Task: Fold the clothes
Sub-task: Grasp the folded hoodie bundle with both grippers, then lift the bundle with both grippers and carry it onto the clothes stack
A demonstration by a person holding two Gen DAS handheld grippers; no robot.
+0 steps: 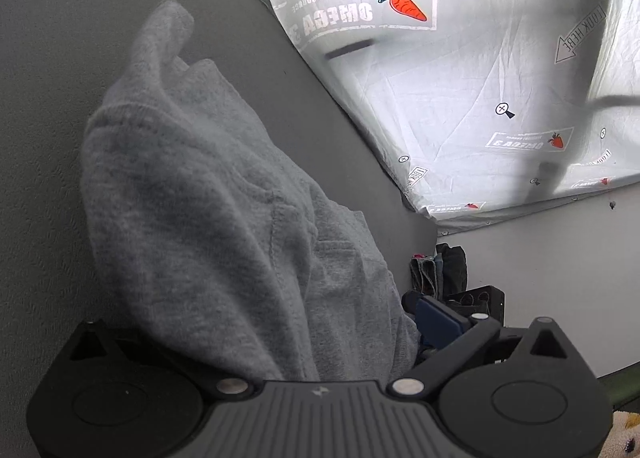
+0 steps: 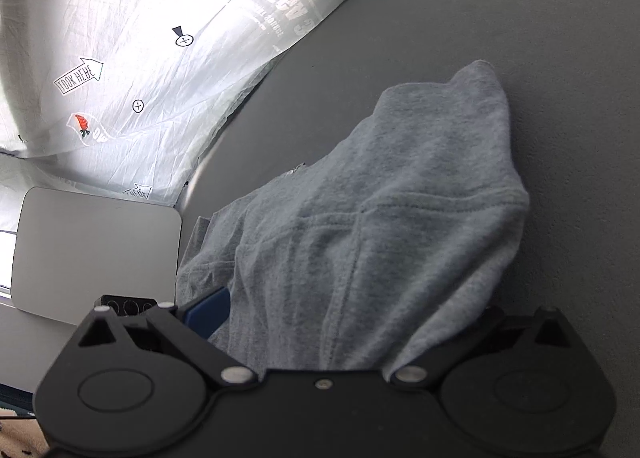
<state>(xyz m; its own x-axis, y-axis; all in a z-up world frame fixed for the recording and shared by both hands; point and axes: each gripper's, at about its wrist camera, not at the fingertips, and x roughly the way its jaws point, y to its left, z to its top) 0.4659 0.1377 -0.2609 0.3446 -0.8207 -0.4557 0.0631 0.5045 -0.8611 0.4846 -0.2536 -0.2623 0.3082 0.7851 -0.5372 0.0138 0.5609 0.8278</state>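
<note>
A grey knit garment [image 1: 208, 193] lies bunched on a dark grey surface [image 1: 52, 117] and reaches right up to my left gripper [image 1: 316, 318]. Its jaws stand wide apart with the cloth between them. The blue pad [image 1: 436, 322] of the right finger shows, while cloth covers the left finger. In the right wrist view the same garment [image 2: 400, 217] fills the gap of my right gripper [image 2: 344, 310], also open. Here the blue left pad [image 2: 208, 314] is visible and cloth drapes over the right finger.
A white sheet printed with carrots [image 1: 480, 77] borders the grey surface. Dark folded clothes [image 1: 440, 270] and a black box [image 1: 476, 298] sit beyond its edge. In the right wrist view a flat silver slab [image 2: 96, 250] lies at the left.
</note>
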